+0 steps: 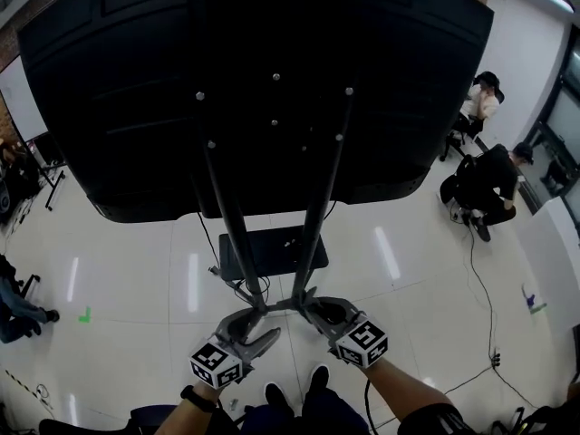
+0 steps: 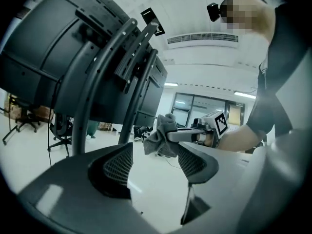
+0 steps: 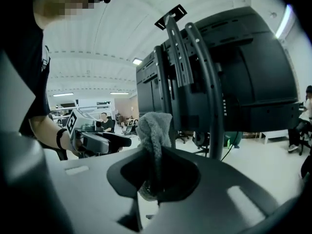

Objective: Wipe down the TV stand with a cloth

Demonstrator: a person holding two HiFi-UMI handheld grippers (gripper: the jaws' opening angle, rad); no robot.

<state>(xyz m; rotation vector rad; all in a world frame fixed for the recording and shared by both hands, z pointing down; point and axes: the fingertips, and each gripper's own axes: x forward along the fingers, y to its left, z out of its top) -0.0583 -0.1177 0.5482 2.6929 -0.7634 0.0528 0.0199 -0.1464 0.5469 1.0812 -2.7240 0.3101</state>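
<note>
- While the right gripper (image 3: 157,173) sat low by the foot of the TV stand (image 1: 319,198), its jaws were clamped tight on the grey cloth (image 3: 155,128), and a tuft poked up past the tips!
- The cloth hung right beside the stand's two dark uprights, under the big black TV (image 1: 254,80). Whether it touched the metal, I couldn't tell.
- Over to the left gripper (image 2: 153,164): its jaws were spread apart with nothing between them but pale floor (image 2: 156,189), and it hovered just beside its partner.
- On handling, the cloth looked soft, light and floppy, the kind that bunches and drapes and cannot break. My read was that it could drag out of the jaws on a hard pass along a pole.
- The best hold seemed to be the one it had: deep in the bunched middle, with the loose tuft left free as the wiping face.
- The stand looked like stiff, smooth tube carrying a heavy screen, so light pressure seemed wise. The free gripper could steady an upright, never the screen.
</note>
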